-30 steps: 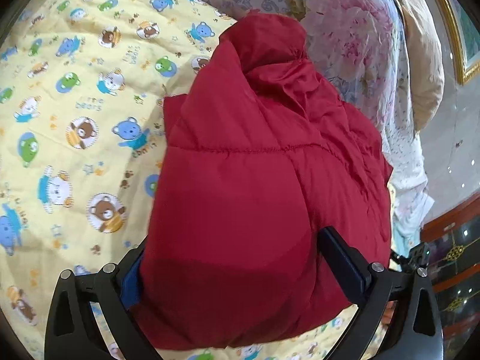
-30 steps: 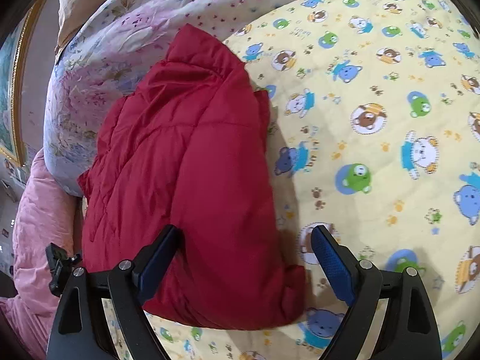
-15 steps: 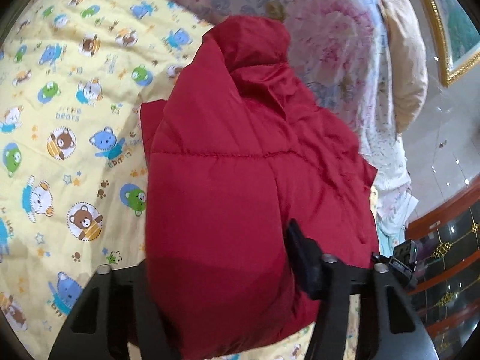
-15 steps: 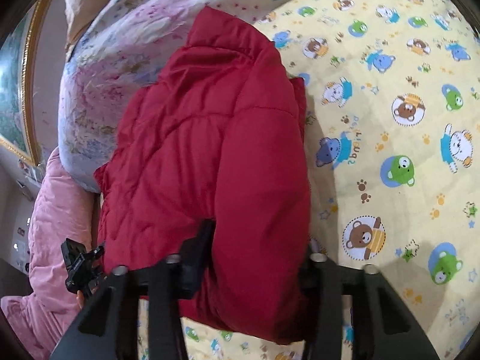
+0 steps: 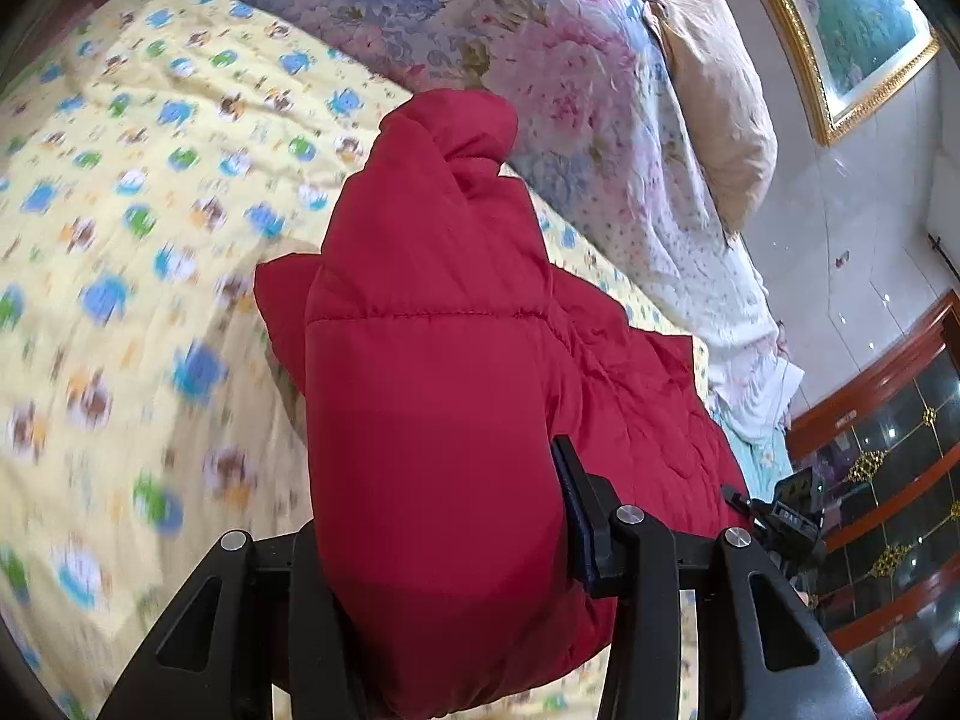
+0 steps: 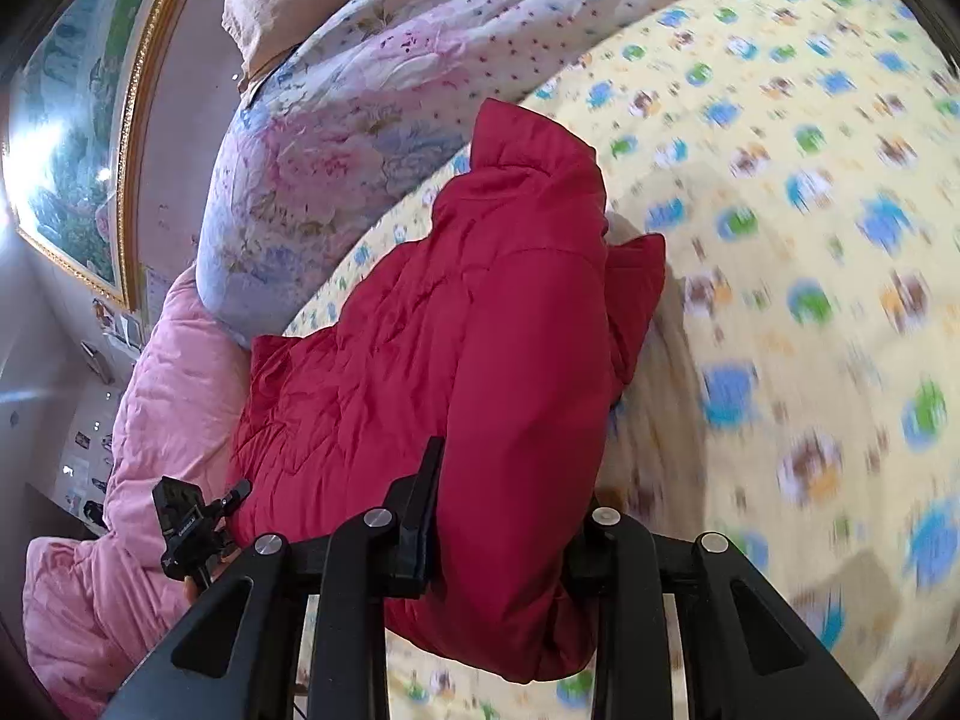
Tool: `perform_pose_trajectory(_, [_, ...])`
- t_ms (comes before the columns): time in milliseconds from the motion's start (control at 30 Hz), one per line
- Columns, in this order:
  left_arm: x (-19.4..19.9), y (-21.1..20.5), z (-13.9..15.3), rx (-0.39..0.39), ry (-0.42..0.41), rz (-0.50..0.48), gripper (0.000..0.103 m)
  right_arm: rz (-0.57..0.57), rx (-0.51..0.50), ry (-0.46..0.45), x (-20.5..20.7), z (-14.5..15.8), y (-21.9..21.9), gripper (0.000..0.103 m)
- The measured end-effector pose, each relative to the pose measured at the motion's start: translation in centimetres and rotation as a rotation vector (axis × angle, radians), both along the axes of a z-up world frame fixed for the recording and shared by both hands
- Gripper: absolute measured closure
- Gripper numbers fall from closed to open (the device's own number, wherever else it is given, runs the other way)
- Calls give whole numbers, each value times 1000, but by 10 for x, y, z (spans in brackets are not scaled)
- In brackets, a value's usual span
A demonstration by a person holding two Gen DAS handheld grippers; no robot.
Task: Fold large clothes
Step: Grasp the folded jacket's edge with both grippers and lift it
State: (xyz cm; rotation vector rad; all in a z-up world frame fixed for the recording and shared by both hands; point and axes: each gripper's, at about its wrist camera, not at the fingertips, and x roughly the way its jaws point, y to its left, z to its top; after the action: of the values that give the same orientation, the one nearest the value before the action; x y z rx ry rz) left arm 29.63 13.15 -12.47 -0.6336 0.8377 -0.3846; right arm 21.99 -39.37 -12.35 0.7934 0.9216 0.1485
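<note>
While the yellow bear-print bedsheet (image 5: 120, 300) spreads beneath, the folded red padded jacket (image 5: 432, 408) lies on it beside a floral quilt (image 5: 540, 60); my left gripper (image 5: 444, 546) and right gripper (image 6: 510, 516) are closing, pads pressing its near edge.

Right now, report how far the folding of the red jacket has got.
Done: the red puffer jacket is already gathered into a narrow bundle on the yellow bear-print sheet, collar toward the floral quilt. In hand: the left gripper and right gripper each have its near end between closing jaws. Left: carrying that end toward the collar and flattening the fold, likely.
</note>
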Motion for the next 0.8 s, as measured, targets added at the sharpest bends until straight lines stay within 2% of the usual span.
perform_pose_trajectory(233, [-49, 7, -10, -11, 31, -1, 61, -37, 29, -1, -36, -7, 5, 74])
perform_pose_trajectory(600, [-52, -7, -11, 114, 72, 27, 54, -80, 2, 19, -51, -21, 7, 73])
perform_pose_trajectory(800, [-49, -12, -18, 121, 106, 46, 46, -108, 14, 32, -56, -33, 5, 68])
